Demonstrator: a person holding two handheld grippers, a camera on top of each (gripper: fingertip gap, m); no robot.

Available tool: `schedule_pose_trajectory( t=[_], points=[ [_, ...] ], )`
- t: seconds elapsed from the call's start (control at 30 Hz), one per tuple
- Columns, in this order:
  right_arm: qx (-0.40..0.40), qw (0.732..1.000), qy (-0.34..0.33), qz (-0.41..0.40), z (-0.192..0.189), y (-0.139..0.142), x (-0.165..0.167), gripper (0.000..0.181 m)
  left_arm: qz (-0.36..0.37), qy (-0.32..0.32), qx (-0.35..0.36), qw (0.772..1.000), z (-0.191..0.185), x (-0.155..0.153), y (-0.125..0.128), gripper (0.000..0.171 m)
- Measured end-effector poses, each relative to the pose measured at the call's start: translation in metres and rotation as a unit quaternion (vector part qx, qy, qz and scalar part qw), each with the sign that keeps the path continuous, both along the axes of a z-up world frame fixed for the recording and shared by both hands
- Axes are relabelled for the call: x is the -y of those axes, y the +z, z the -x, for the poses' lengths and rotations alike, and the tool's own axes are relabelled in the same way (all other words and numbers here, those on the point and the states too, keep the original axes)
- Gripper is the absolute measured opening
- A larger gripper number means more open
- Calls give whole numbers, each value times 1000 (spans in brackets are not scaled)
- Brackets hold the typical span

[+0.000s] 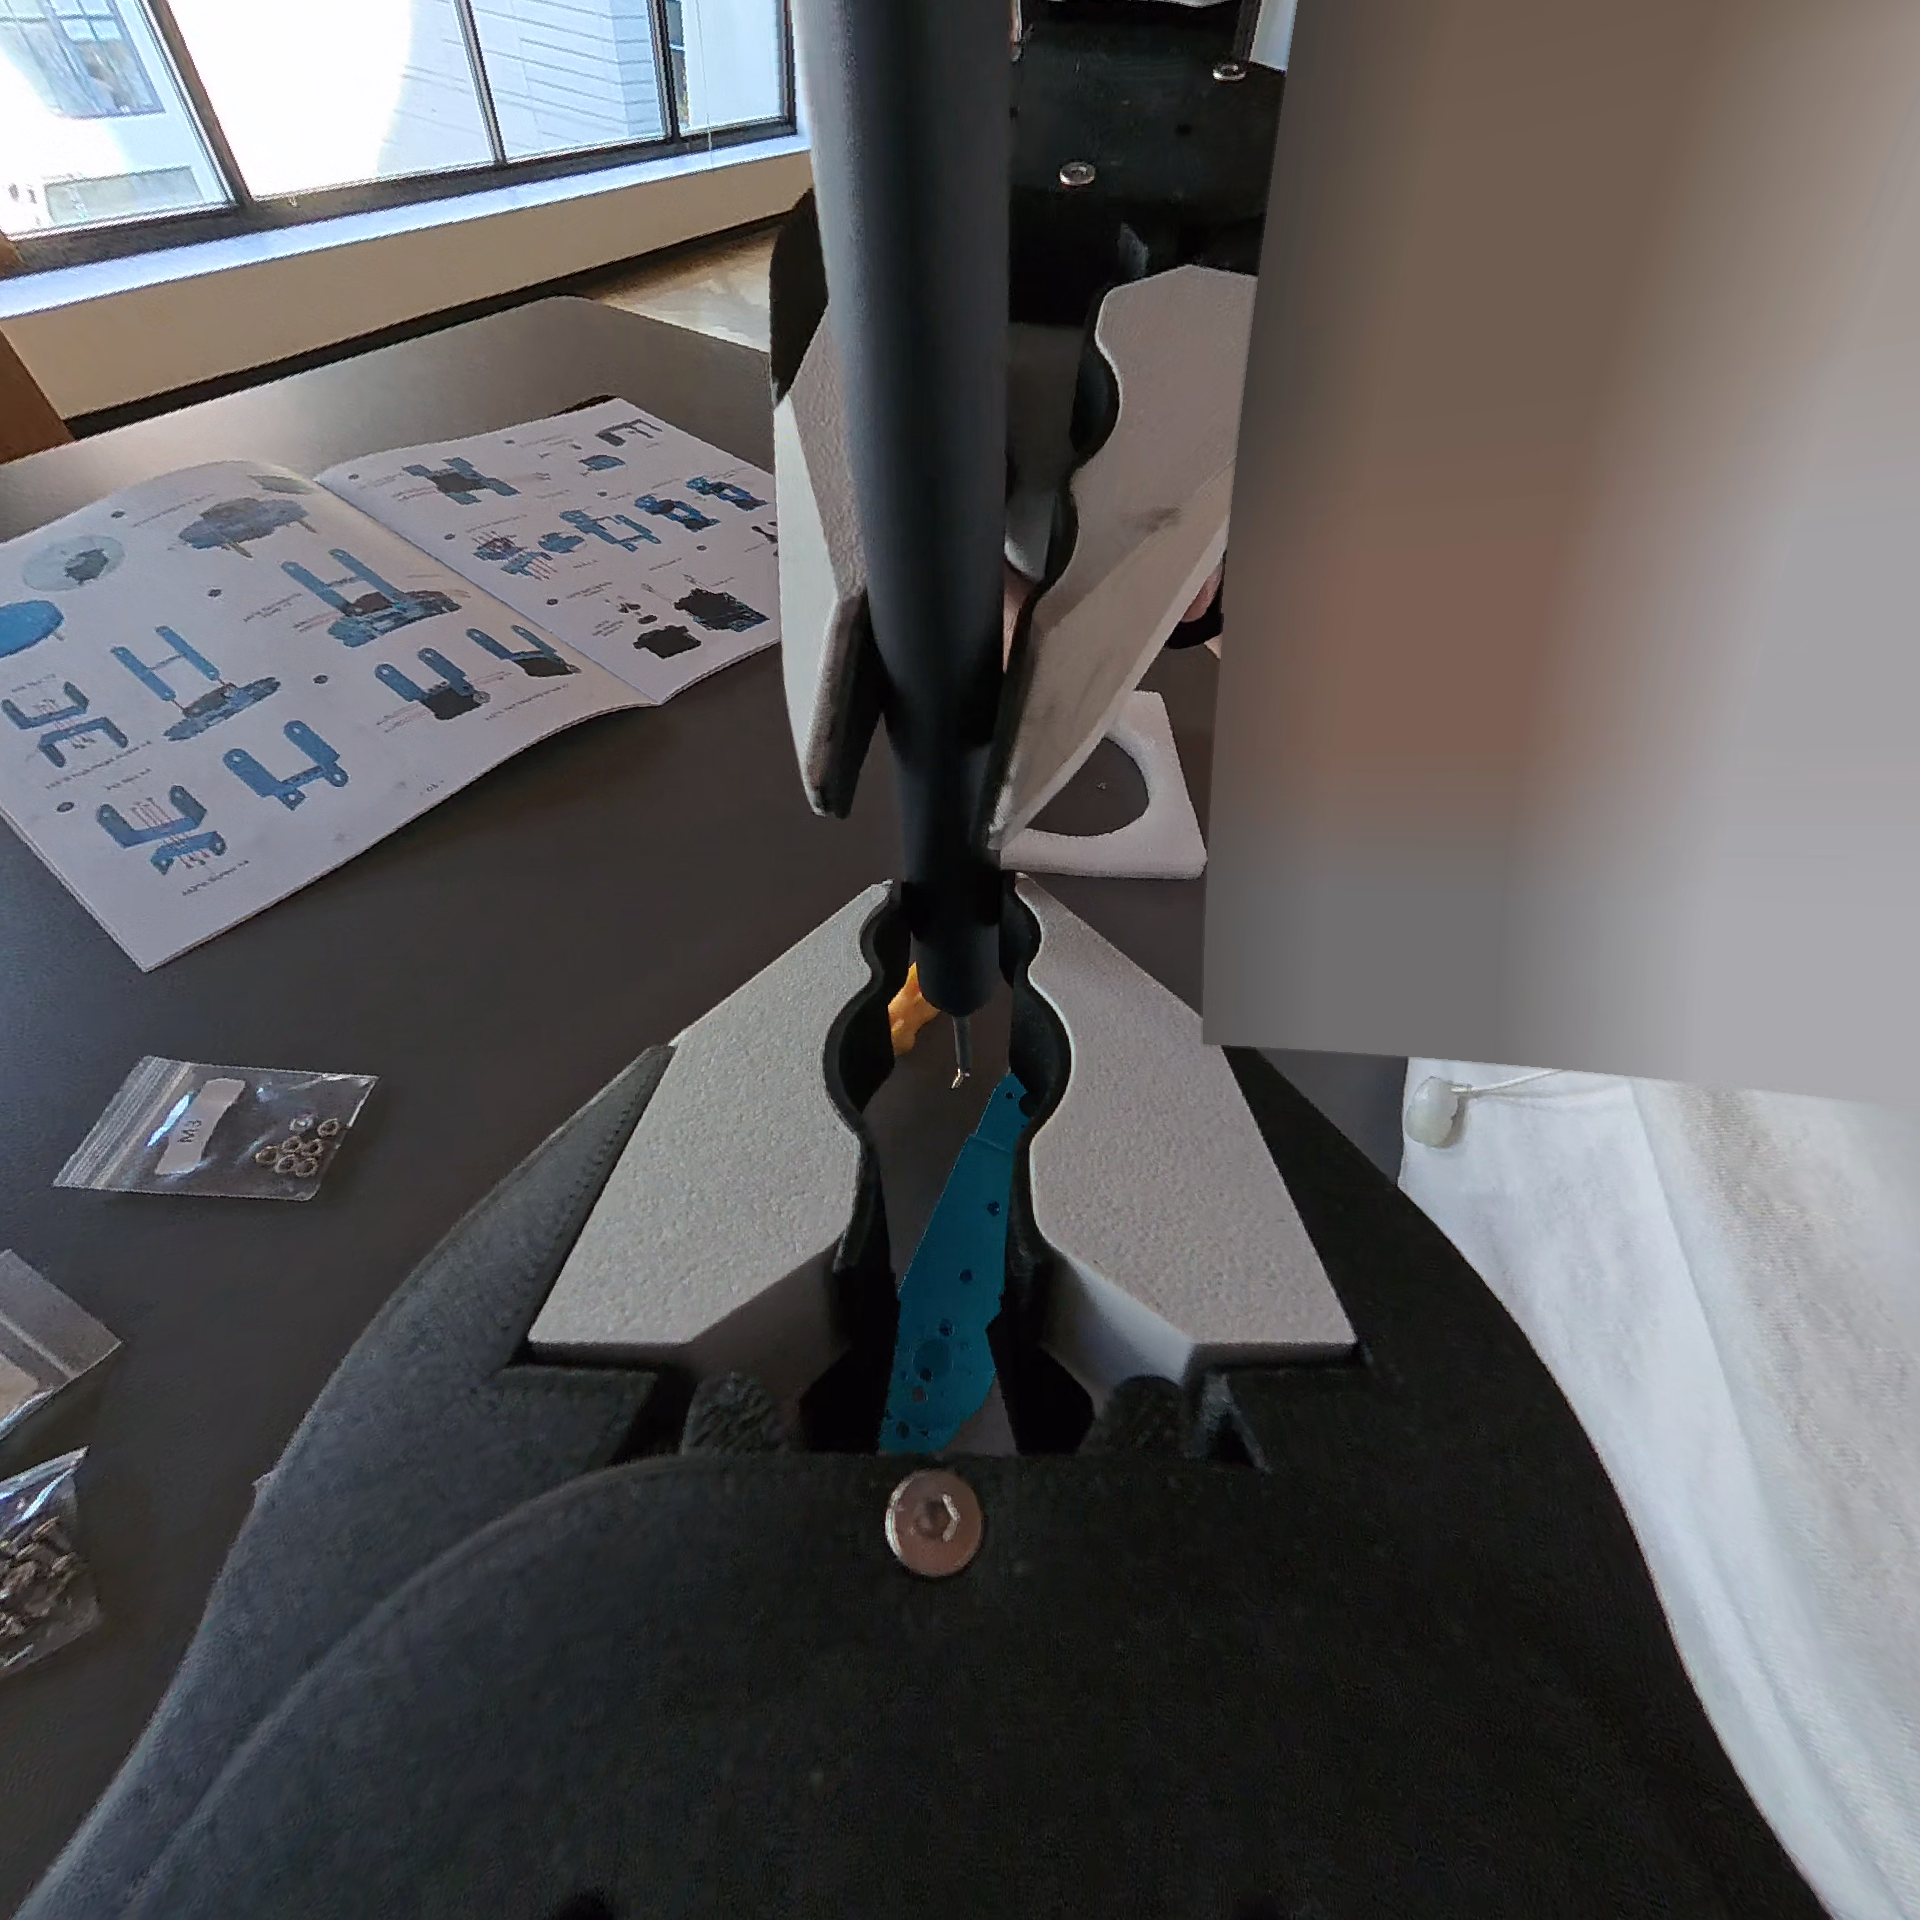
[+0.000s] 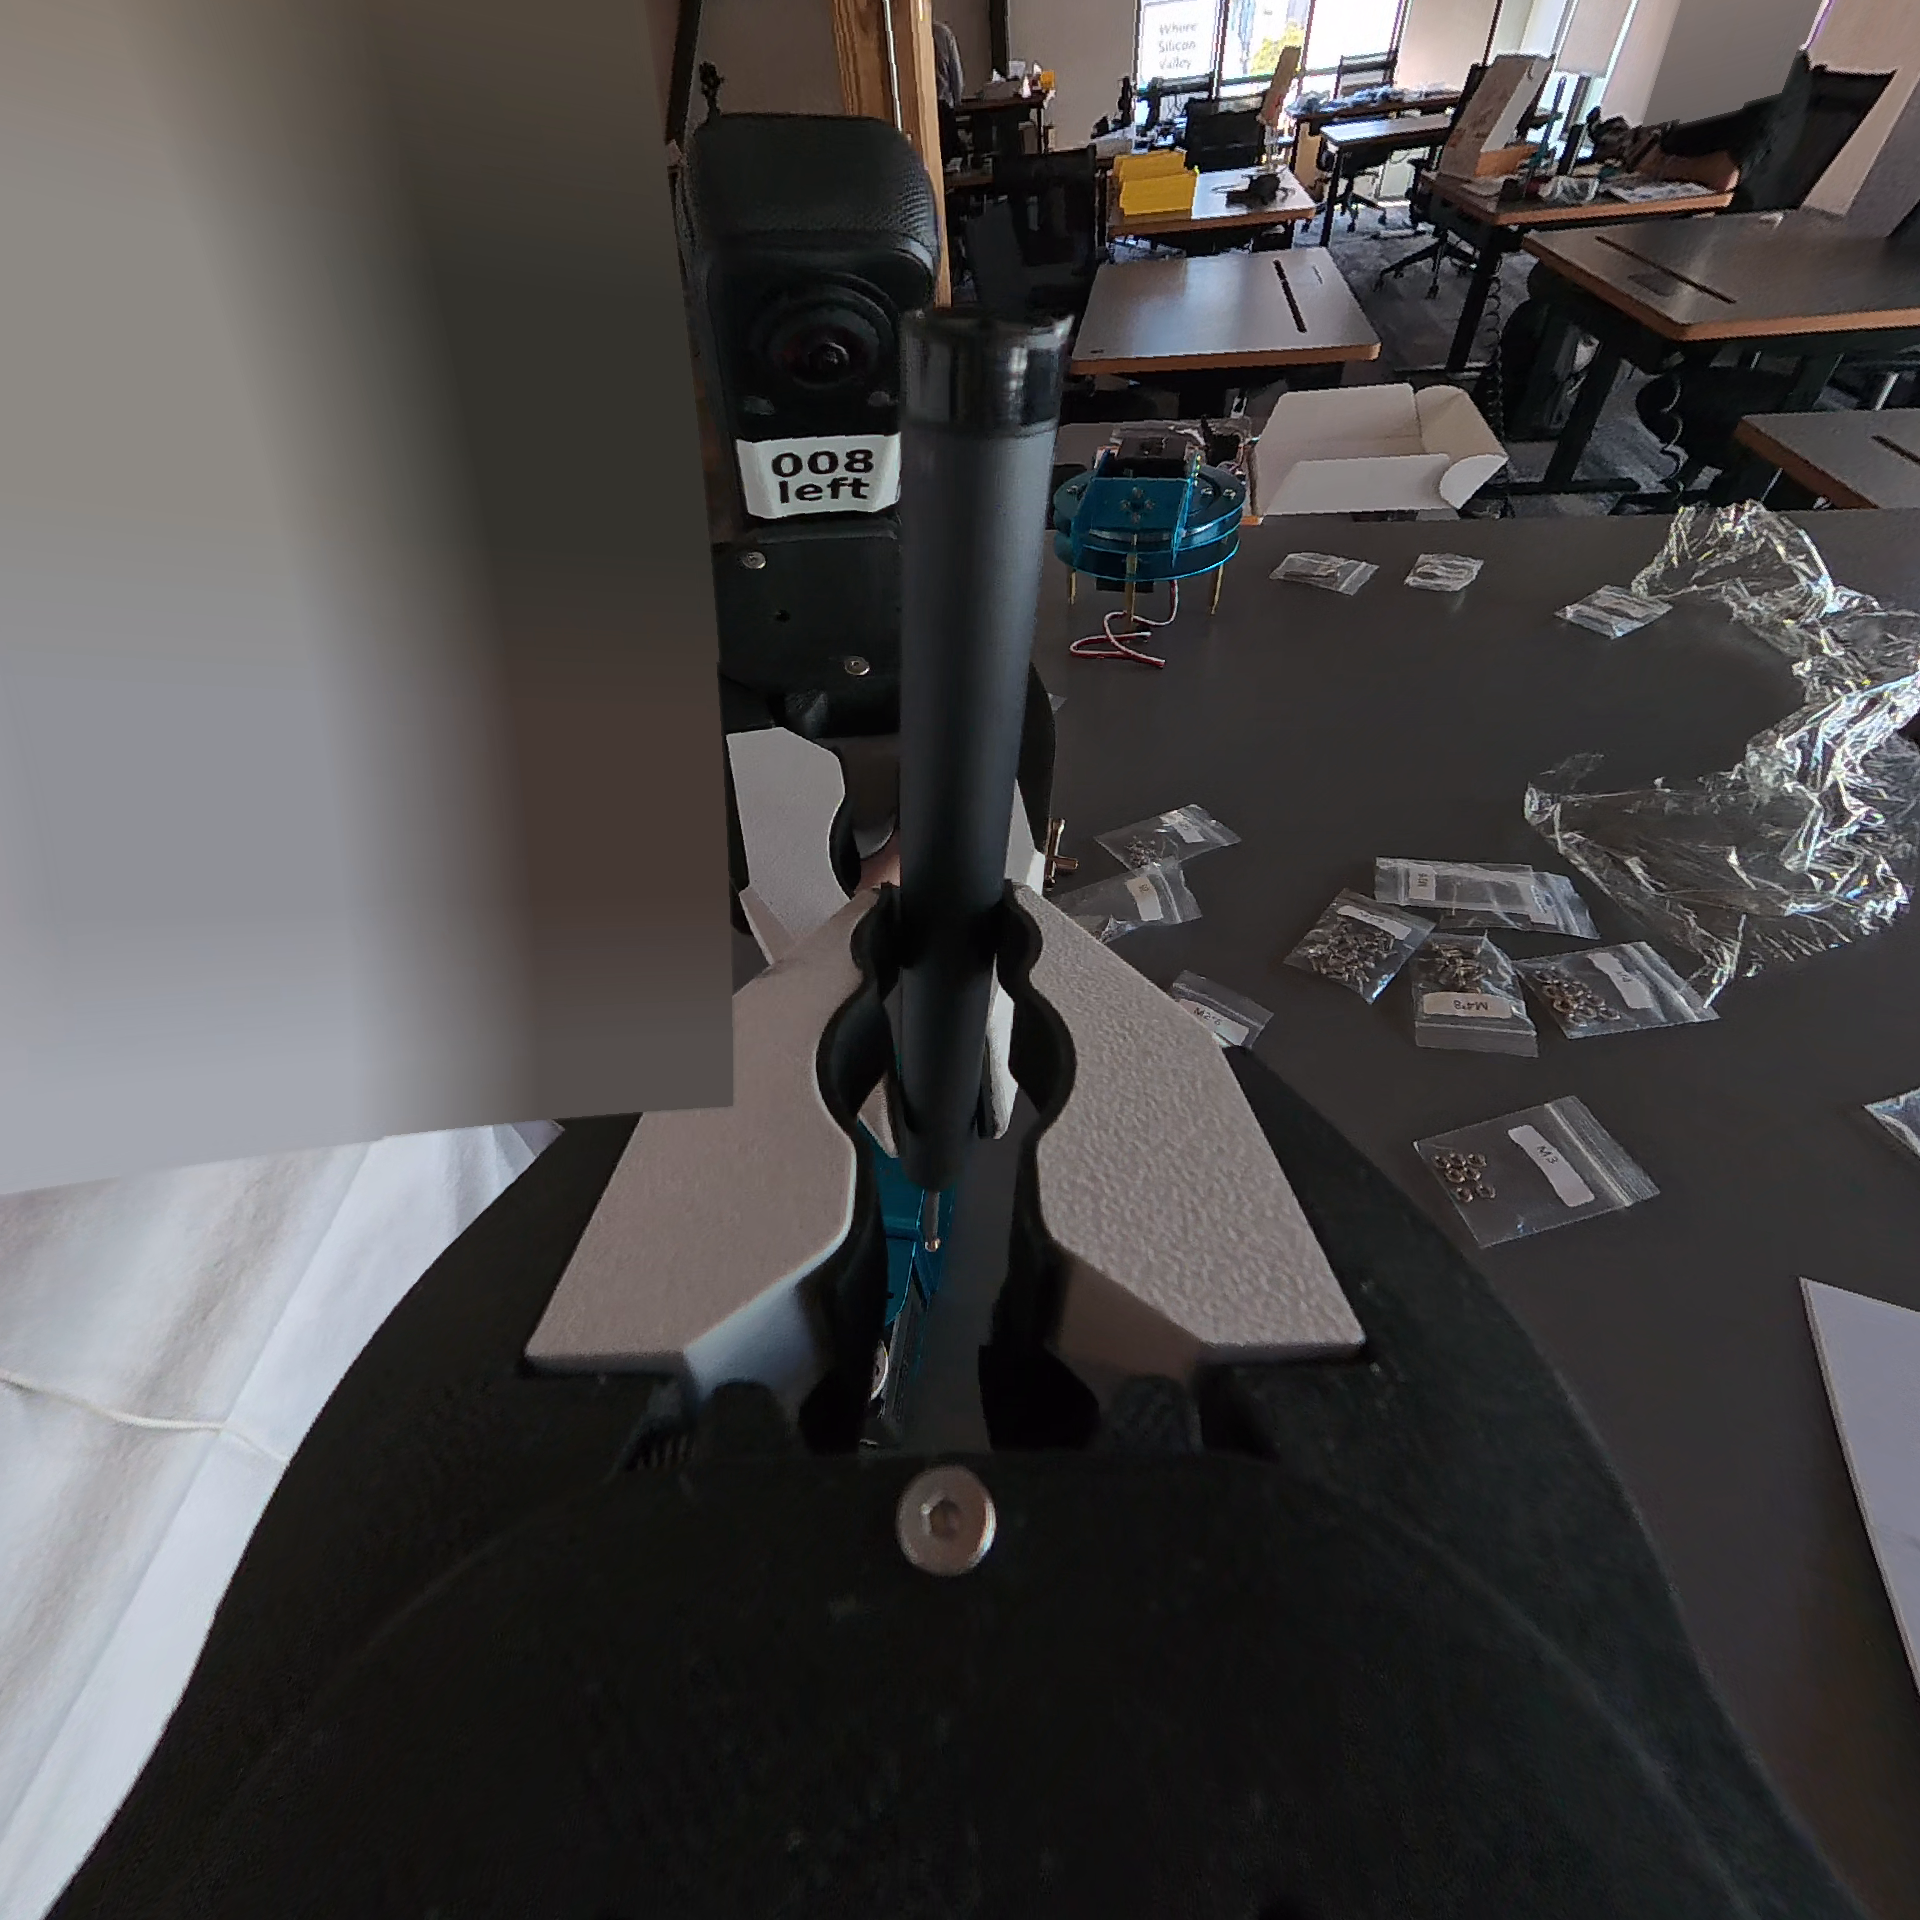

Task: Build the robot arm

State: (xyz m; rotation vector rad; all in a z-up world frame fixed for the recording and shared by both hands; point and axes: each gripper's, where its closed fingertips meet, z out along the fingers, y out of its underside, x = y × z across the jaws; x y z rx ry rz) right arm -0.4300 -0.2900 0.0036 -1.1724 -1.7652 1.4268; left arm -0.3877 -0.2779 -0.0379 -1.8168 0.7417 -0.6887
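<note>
Right gripper point(image 2: 940, 925) is clenched on the dark grey screwdriver point(image 2: 961, 675), low on the barrel and just above the bit, handle standing up and tilted a little. Left gripper point(image 1: 951, 904) looks closed on a thin blue plate point(image 1: 956, 1278), edge-on between my pads and right under the screwdriver tip; whether the bit touches the plate I can't tell. Screwdriver I'd judge stiff and fairly light, with a smooth round barrel that could roll or slip in the pads — low grip near the tip seems right, the thin bit is the weak part. Blue plate looks like rigid, light perforated metal; best pinched on its flat faces, away from the holes. Small orange-yellow bit point(image 1: 904, 1013) just behind the screwdriver tip, can't tell what it is. Left of the screwdriver in the left wrist view: open booklet point(image 1: 343, 665), and a zip bag of small nuts point(image 1: 218, 1127) nearer me. White foam piece point(image 1: 1132, 810) just right of it. In the right wrist view, beyond the screwdriver — a round blue assembly point(image 2: 1143, 520) with loose wires and a white box point(image 2: 1371, 447); to its right many small zip bags point(image 2: 1475, 977) and crumpled clear film point(image 2: 1745, 748) on the dark table point(image 2: 1351, 707). Nothing lies between the screwdriver and the plate; my own fingers crowd the tip.
</note>
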Motion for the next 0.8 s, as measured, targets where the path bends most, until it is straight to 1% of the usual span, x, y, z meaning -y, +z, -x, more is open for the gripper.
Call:
schedule_pose_trajectory(
  t=[0.23, 0.37, 0.47, 0.63, 0.8],
  points=[
    [10, 1000, -3, 29, 3, 3, -2, 17, 17, -18, 55, 998, 0, 0, 5, 16],
    [13, 1000, -1, 29, 4, 2, 0, 17, 22, -31, 87, 996, 2, 8, 7, 26],
    [15, 999, -1, 28, 5, 1, 0, 17, 13, -18, 93, 995, 12, 12, 7, 26],
    [4, 1000, -11, 29, 4, 9, -7, 17, 34, 7, 91, 995, 26, 18, -7, 30],
    [-2, 1000, -16, 26, 4, 17, -11, 17, 61, 7, 81, 995, 20, 18, -26, 30]
  ],
)
